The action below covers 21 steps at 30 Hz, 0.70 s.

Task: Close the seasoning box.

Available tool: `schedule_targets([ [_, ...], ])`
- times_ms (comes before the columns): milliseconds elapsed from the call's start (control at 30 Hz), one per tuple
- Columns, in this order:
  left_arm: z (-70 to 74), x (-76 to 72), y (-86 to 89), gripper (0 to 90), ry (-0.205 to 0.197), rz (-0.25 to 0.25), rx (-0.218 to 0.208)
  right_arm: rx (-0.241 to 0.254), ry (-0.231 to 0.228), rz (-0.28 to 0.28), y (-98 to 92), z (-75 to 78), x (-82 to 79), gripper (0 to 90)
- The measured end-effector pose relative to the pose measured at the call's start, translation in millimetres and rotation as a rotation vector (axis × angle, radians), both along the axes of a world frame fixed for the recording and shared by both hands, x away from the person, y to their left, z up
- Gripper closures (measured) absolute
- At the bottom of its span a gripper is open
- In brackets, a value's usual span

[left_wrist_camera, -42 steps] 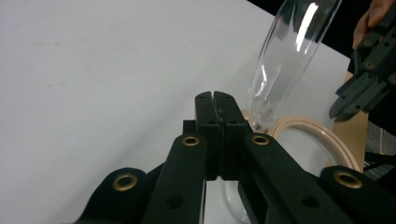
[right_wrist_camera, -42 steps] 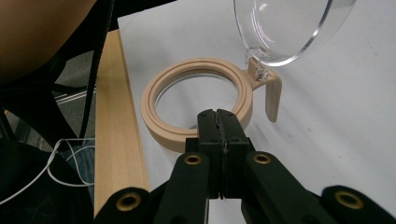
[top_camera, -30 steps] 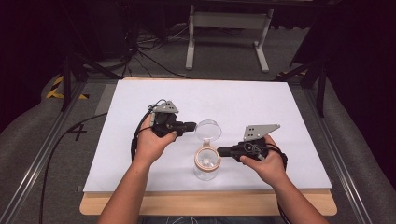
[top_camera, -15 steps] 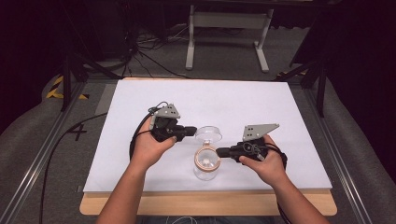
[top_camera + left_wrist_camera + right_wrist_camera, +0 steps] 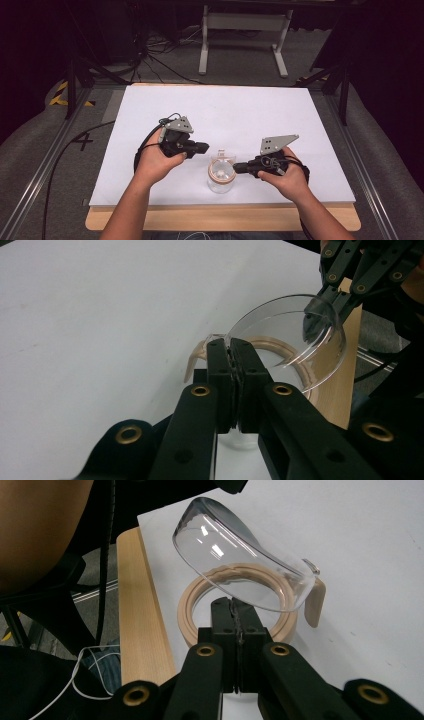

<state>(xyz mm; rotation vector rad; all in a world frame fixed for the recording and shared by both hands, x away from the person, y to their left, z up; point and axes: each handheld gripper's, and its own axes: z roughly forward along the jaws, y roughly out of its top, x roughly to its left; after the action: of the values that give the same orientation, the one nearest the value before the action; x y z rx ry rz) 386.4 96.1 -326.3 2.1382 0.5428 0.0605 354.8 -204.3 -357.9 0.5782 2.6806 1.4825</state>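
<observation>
2 grippers at a clear jar [image 5: 220, 176], lower centre of the desk [image 5: 260, 115].
Left gripper [image 5: 231, 351] fingers clench the clear lid [image 5: 295, 335]; right gripper [image 5: 233, 611] fingers clench the jar's rim.

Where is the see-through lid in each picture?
High view: the clear lid sits low in the middle, between the two tongs, above the jar.
Left gripper view: it is at the upper right, held at its edge.
Right gripper view: it is at the top middle, tilted over the jar.
Shared landmark: the tan ring on the jar's mouth.
</observation>
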Motion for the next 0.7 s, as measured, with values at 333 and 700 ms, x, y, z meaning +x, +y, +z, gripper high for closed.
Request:
schedule_targets([
  [333,1.6,-4.5,23.8,81.9,0.075,0.006,0.007,-0.074,0.042,0.040,-1.0,-3.0,-3.9,90.0],
  [700,-2.4,-5.3,38.8,80.8,0.093,0.042,0.009,-0.145,0.065,0.062,1.7,-5.9,-4.3,90.0],
])
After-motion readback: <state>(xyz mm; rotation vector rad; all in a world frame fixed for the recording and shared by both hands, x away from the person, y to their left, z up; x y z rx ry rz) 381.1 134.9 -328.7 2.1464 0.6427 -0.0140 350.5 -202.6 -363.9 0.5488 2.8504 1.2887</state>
